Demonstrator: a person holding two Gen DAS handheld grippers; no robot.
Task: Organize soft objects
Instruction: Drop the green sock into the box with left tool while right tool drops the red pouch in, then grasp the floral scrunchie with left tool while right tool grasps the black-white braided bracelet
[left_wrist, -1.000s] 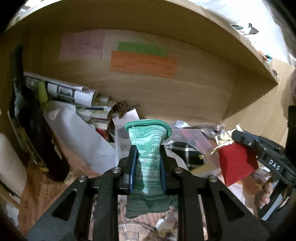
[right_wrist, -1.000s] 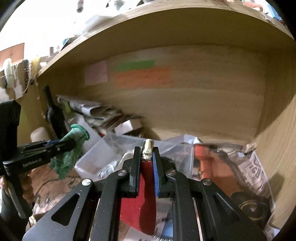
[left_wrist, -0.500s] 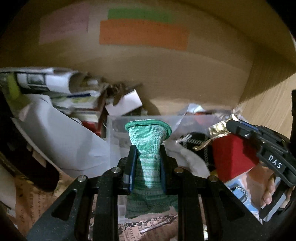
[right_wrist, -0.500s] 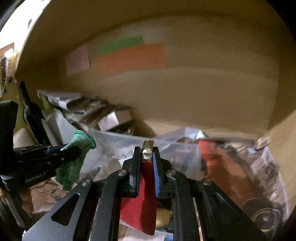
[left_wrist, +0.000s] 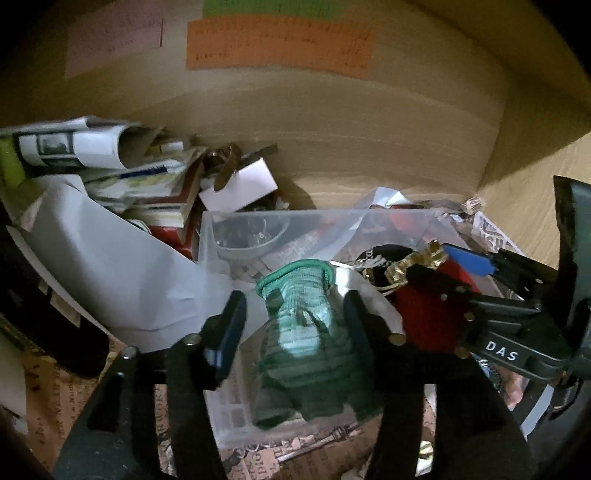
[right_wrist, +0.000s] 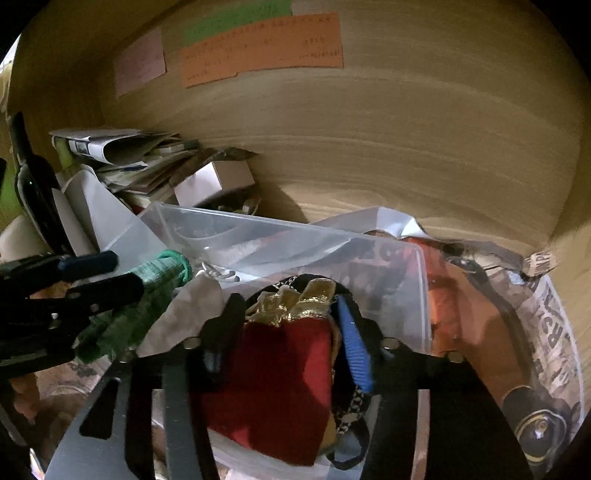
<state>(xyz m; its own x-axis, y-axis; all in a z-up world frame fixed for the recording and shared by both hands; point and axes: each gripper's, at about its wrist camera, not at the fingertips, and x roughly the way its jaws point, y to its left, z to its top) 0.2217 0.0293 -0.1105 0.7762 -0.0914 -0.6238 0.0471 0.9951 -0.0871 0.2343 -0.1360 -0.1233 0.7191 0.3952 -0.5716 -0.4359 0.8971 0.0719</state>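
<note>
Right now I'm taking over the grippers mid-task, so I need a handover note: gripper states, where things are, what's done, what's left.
Left gripper: jaws have just been opening, green glove loose between them, over the clear bin.
Right gripper: jaws have just been opening, red pouch between them, over the same bin.
Done: both carried to the bin and let go.
Left: draw both grippers back; check both items settle inside.
</note>
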